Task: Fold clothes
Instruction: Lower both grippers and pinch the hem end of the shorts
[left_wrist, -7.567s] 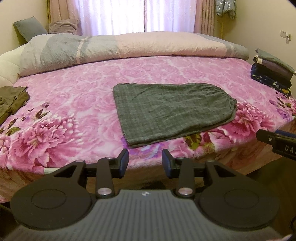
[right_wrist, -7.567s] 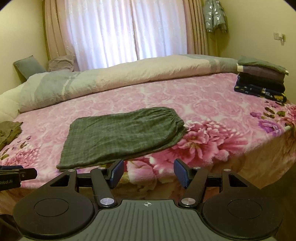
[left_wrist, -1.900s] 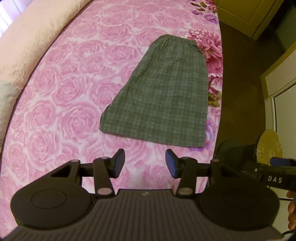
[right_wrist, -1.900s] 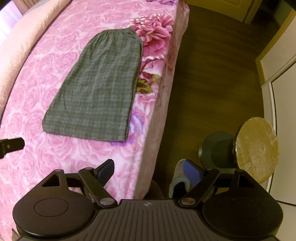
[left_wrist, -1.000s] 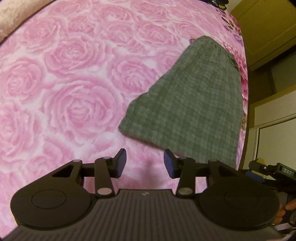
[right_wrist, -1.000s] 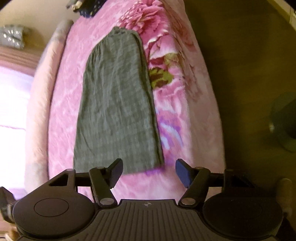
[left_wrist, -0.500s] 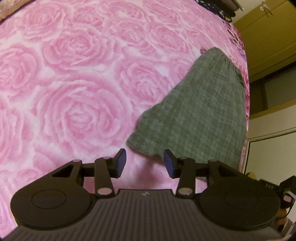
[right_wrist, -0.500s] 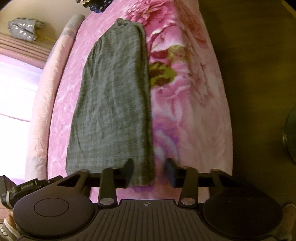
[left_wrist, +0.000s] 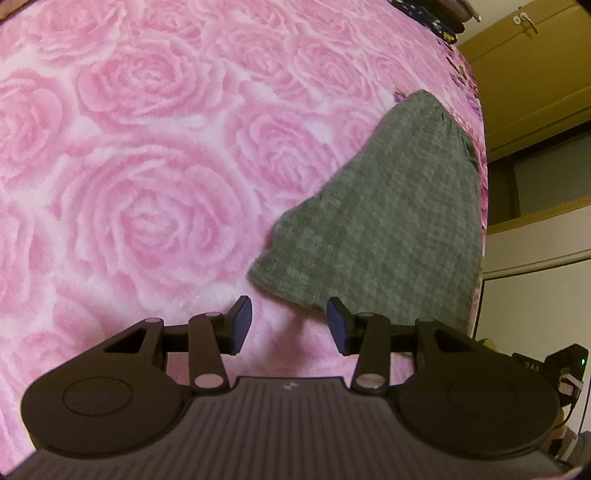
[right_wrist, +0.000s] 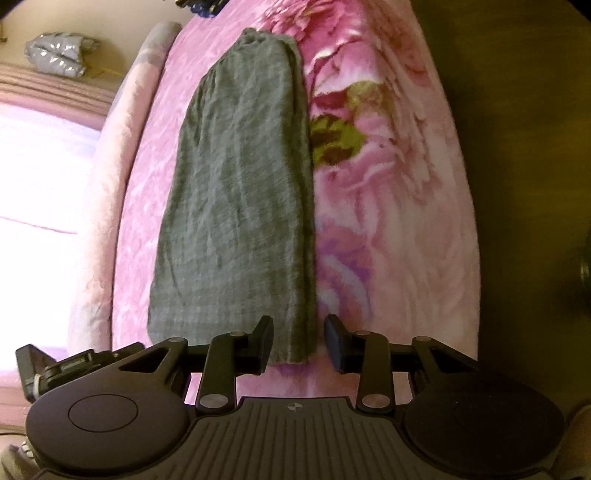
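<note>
A grey-green checked garment (left_wrist: 391, 218) lies flat, folded lengthwise, on the pink rose bedspread (left_wrist: 140, 192). It also shows in the right wrist view (right_wrist: 243, 206), running away from me with its gathered waistband at the far end. My left gripper (left_wrist: 290, 325) is open, low over the bed, with the garment's near left corner just ahead of the gap. My right gripper (right_wrist: 298, 343) is open and straddles the garment's near right corner, not closed on it. The left gripper's body (right_wrist: 74, 365) shows at lower left there.
The bed's edge drops to a dark wooden floor (right_wrist: 524, 155) on the right. A rolled duvet (right_wrist: 110, 177) lies along the bed's far side by the window. Stacked folded clothes (left_wrist: 432, 14) sit at the far end. A yellow wardrobe (left_wrist: 532, 74) stands beyond.
Both grippers have dropped closer to the hem end of the garment. The right gripper's fingers now sit either side of the near right corner; the left closed in on the near left corner.
</note>
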